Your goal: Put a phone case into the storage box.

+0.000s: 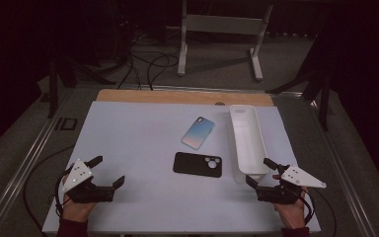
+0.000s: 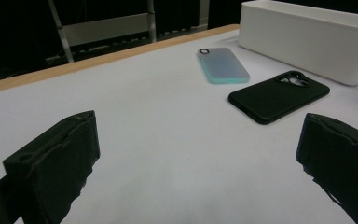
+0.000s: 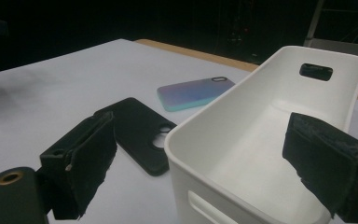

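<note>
Lying well ahead of the right hand-held gripper [image 1: 262,171], black phone case [image 1: 197,164].

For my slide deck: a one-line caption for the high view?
Two open grippers, left and right, rest before a black case, a blue case and a white bin.

On the tabletop [image 1: 128,148] two phone cases lie near the middle, the nearer phone case [image 1: 198,164] just in front of the farther phone case [image 1: 198,132] (apart, not touching). The bin [image 1: 247,140] stands to their right, running front to back.
</note>
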Available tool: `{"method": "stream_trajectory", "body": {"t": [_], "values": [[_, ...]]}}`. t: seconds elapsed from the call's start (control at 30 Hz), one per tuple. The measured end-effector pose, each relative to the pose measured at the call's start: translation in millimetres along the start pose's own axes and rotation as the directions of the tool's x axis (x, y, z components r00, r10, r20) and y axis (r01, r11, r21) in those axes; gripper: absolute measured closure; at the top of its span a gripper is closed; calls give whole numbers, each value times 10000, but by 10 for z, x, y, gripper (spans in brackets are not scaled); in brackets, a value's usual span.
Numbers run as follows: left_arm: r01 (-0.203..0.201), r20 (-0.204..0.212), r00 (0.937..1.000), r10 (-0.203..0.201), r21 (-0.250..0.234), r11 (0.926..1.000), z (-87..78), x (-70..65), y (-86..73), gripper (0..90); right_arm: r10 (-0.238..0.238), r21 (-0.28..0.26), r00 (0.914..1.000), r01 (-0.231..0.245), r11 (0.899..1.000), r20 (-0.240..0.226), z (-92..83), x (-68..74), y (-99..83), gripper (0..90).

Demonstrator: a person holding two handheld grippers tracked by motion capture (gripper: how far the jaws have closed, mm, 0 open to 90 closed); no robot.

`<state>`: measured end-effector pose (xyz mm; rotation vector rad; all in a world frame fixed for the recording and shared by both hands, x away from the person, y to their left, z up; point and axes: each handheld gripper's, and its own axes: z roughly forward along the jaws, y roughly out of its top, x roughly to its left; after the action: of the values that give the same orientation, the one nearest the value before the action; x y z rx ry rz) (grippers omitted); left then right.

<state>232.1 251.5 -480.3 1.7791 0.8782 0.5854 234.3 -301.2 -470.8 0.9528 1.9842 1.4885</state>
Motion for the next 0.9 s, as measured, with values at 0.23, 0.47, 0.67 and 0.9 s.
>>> {"method": "stream_trajectory", "body": {"t": [0.23, 0.47, 0.67, 0.9], "values": [[277, -12, 9996, -277, -34, 9996, -15, 30, -13, 0, 1, 47, 10000, -2, 10000, 80, -5, -3, -4, 94], [463, 94, 9989, -464, 52, 9989, -17, 29, 3, 0, 88, -12, 9999, -87, 10000, 123, -16, -21, -12, 95], [492, 20, 9988, -492, 86, 9988, -25, 24, 30, 0, 63, 31, 9999, -64, 10000, 156, -12, -16, -17, 95], [422, -91, 9991, -422, -37, 9991, -27, 1, 128, 0, 112, 18, 9998, -112, 9999, 177, -10, -12, -17, 95]]}}
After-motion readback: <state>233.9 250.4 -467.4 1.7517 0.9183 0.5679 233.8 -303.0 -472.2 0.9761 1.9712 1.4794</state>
